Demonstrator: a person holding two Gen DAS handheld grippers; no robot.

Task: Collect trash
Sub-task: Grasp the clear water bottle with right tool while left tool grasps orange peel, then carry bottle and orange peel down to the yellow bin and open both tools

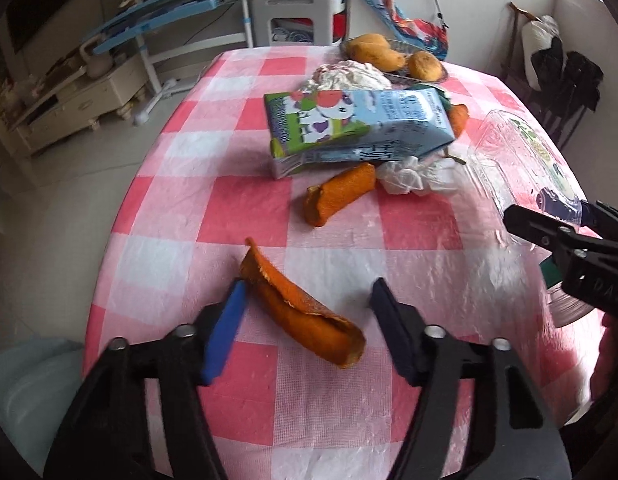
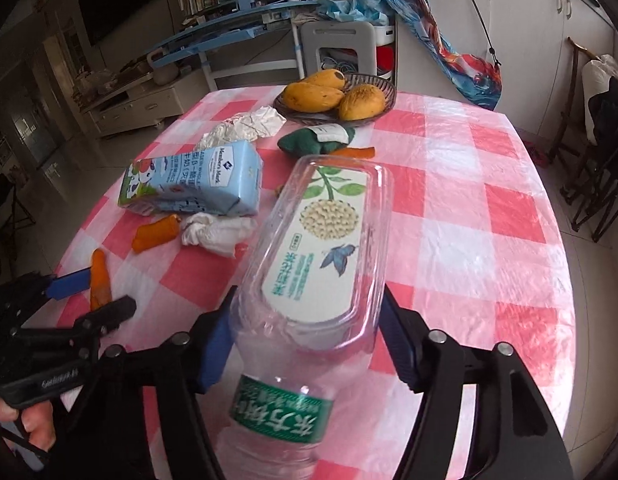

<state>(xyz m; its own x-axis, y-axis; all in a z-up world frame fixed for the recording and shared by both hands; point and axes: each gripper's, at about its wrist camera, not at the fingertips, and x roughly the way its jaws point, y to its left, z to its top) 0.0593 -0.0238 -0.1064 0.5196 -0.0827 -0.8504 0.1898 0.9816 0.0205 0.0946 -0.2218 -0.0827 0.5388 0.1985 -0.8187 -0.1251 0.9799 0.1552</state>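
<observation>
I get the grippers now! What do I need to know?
Left gripper: open around an orange peel on the table, not squeezing yet.
Right gripper: its jaws sit at both sides of a clear plastic box; a water bottle lies below it.
Still on the table: milk carton, tissues, another peel.
Nothing looks collected yet.

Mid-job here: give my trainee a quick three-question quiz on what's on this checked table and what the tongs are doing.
1. True or false: the left tongs straddle an orange peel.
2. What sits between the right tongs? A) milk carton B) clear plastic box C) mango
3. Where are the mangoes?

Key: 1 true. 2 B, the clear plastic box, above a water bottle. 3 In the basket at the table's far edge.
</observation>
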